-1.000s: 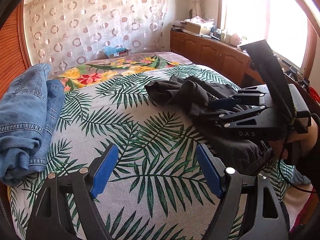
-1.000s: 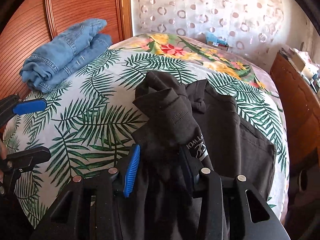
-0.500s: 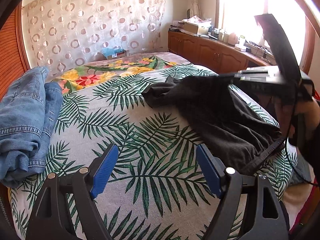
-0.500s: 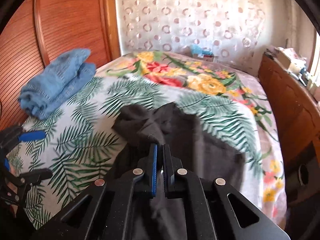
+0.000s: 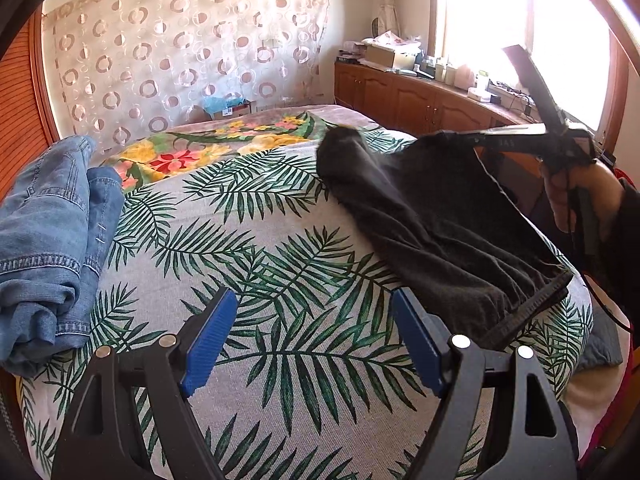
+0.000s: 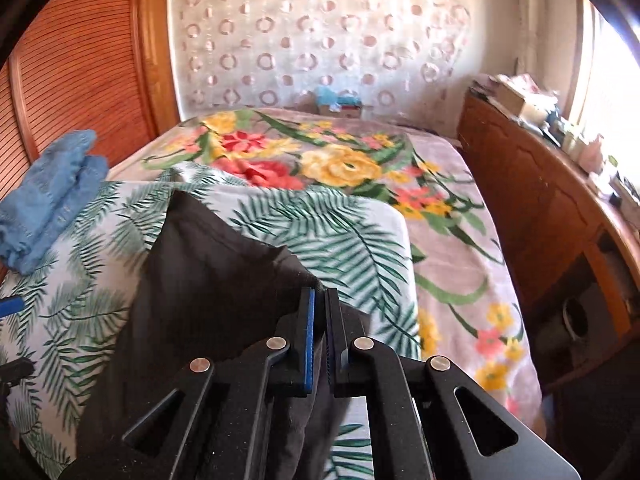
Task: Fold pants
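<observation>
Home bedroom: bed [image 5: 280,248] with palm-leaf cover and floral blanket [image 6: 340,164], patterned curtain [image 5: 180,68] behind, wooden louvered wardrobe door [image 6: 80,72], cluttered wooden sideboard [image 5: 420,96] under bright window [image 5: 480,12], folded jeans [image 5: 48,232] on bed.

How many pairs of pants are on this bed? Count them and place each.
2. The black pants hang lifted from the right gripper, trailing onto the bed. The blue jeans lie bunched at its left edge by the wooden panel. Others may be hidden.

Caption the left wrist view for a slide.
Right gripper lifts black pants off the palm-print bedspread; open left gripper waits.
</observation>
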Motion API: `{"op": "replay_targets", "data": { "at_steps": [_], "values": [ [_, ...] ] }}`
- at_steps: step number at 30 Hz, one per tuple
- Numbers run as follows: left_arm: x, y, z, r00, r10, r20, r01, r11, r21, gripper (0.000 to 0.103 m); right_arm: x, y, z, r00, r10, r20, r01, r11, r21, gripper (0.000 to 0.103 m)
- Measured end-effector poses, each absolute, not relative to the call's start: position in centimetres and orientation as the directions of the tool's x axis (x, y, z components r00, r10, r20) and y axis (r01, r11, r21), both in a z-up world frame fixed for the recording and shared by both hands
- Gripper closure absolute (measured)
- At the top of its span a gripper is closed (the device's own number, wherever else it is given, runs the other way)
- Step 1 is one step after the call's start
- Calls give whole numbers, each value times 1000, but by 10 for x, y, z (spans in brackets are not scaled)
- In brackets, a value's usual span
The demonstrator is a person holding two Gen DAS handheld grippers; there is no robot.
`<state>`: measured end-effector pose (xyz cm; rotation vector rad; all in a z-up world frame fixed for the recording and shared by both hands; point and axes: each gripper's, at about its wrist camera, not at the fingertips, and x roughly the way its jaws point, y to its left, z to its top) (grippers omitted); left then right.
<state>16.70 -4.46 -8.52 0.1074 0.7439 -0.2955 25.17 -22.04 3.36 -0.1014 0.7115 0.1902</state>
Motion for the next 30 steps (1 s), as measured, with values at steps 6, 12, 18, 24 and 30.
{"op": "replay_targets", "data": {
  "at_steps": [6, 12, 18, 24, 30],
  "values": [
    [166, -46, -87, 693, -229, -684, 306, 952, -9, 22, 264, -227, 22, 720, 115, -684, -164, 987, -6, 94],
    [166, -47, -89, 689, -232, -687, 310, 951, -9, 22, 259, -241, 31, 745, 111, -658, -132, 991, 17, 76],
    [166, -54, -89, 685, -240, -688, 322, 947, -10, 22, 223, -241, 34, 755, 170, -633, -179, 983, 50, 76],
    [163, -65, -91, 678, -253, -690, 341, 940, -9, 22, 177, -236, 27, 750, 233, -619, -233, 969, 82, 75],
    [157, -76, -94, 663, -266, -700, 365, 931, -8, 22, 135, -240, 8, 737, 257, -626, -258, 962, 91, 61]
  ]
}}
